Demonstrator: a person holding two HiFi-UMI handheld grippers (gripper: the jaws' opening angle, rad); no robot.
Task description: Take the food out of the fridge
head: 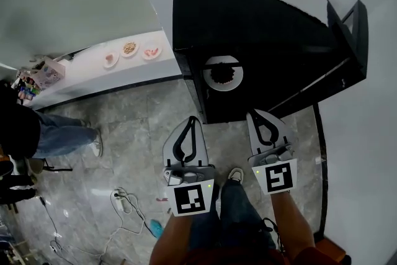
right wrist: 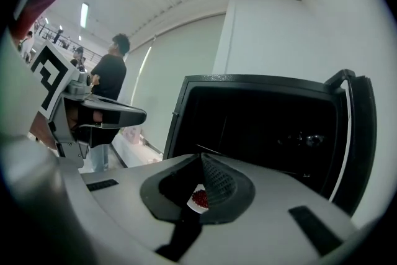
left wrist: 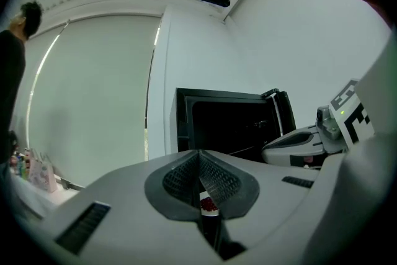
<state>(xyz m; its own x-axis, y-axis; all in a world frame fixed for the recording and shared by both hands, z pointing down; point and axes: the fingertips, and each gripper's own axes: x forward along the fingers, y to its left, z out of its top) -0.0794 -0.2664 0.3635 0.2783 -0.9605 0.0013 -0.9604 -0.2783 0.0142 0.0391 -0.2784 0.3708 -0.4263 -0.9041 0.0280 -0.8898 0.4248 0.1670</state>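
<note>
Seen from the head view: black fridge (head: 260, 40) standing open, a white plate (head: 209, 79) of dark food (head: 222, 73) on a shelf inside. Left gripper (head: 192, 120) and right gripper (head: 255, 114) held side by side over the grey floor (head: 124, 133), tips toward the fridge, apart from the plate.

In the left gripper view: jaws pressed together, nothing gripped, the plate glimpsed through the slit behind them. In the right gripper view: jaws likewise together and empty, the food showing red, plus a person in black (right wrist: 110, 74) standing beyond.

Visible only from above: three small dishes (head: 129, 48) on a white counter (head: 80, 74).
</note>
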